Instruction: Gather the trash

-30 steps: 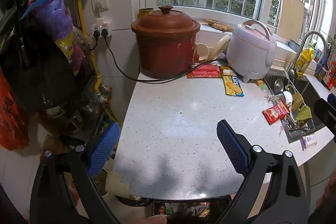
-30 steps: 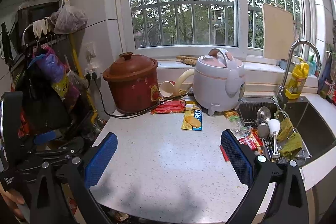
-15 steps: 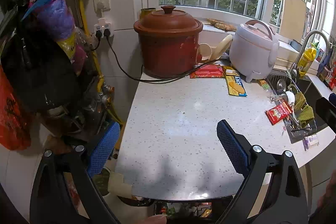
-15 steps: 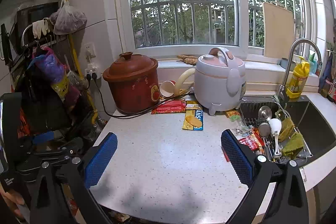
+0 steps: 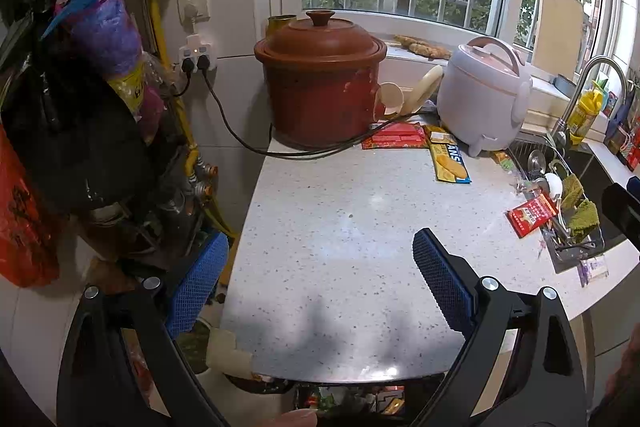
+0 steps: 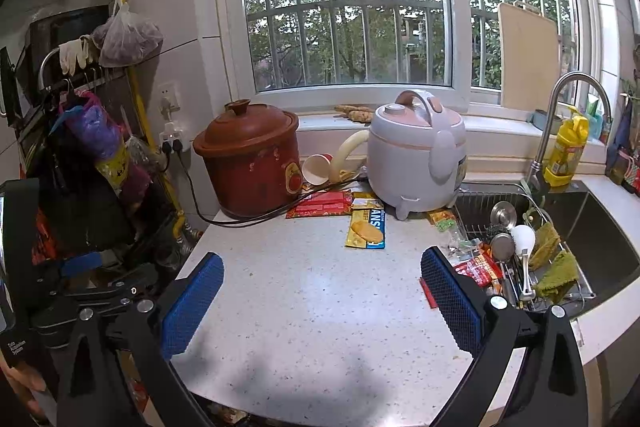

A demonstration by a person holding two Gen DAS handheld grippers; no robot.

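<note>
I hold both tools wide and empty, left tool [image 5: 316,281] and right tool [image 6: 318,293]. The wrappers [image 6: 367,230] lie far on the surface [image 6: 320,307], near the cord [image 6: 256,217]; I may snag it.

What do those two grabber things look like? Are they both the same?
Yes, they match. The left gripper and right gripper each have two black angular plastic arms with silver screws, tipped with flat blue fingers covered in a bumpy grid texture. No cables show.
</note>
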